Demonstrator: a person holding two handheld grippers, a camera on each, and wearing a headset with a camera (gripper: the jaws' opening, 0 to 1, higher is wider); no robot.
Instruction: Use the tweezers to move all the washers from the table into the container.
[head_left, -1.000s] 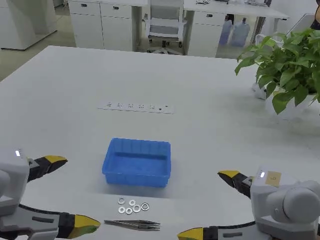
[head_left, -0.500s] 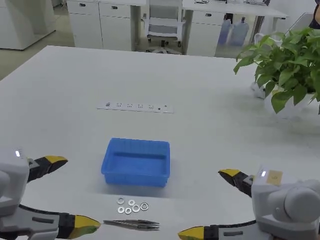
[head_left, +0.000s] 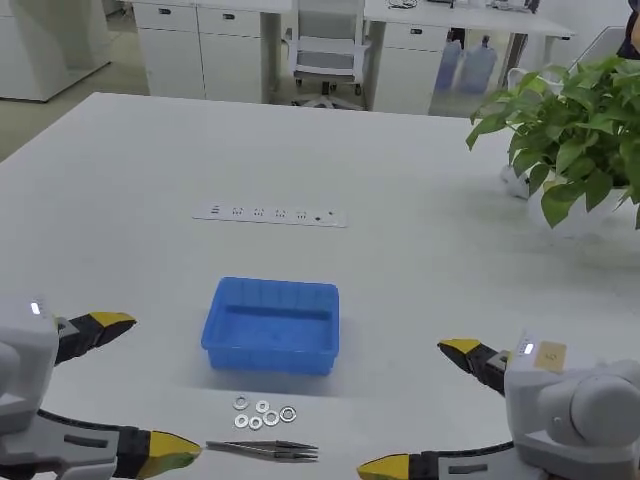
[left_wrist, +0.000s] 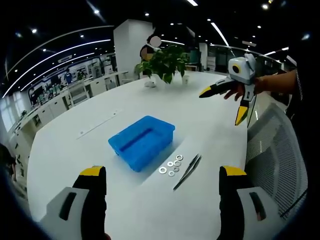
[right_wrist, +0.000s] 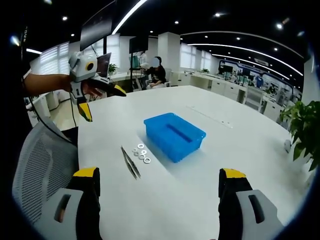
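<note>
The blue container sits open-topped in the middle of the white bench, and nothing appears to be in it. A small cluster of steel washers lies flat on the bench just off the container's near wall, on the person's side. The washers sit close together, a few of them touching. The tweezers lie one step further from the container, just beyond the washers and roughly parallel to that near wall. I'd say this layout keeps each carry short: pinch a washer, lift it over the low wall, let go.

The left gripper hangs off the container's left side with its yellow-tipped jaws spread wide and nothing between them. The right gripper mirrors it off the container's right side, jaws also wide apart and empty. Both are angled in toward the tweezers, which looks like a ready stance before reaching for the tool.

No washer has gone in, so the task is at its very start. The tweezers lie thin and flat on the bench, so I expect they will be awkward to pick up with such broad jaws.

Beyond the container's far wall runs a power strip, and a potted plant stands well off to the far right.
</note>
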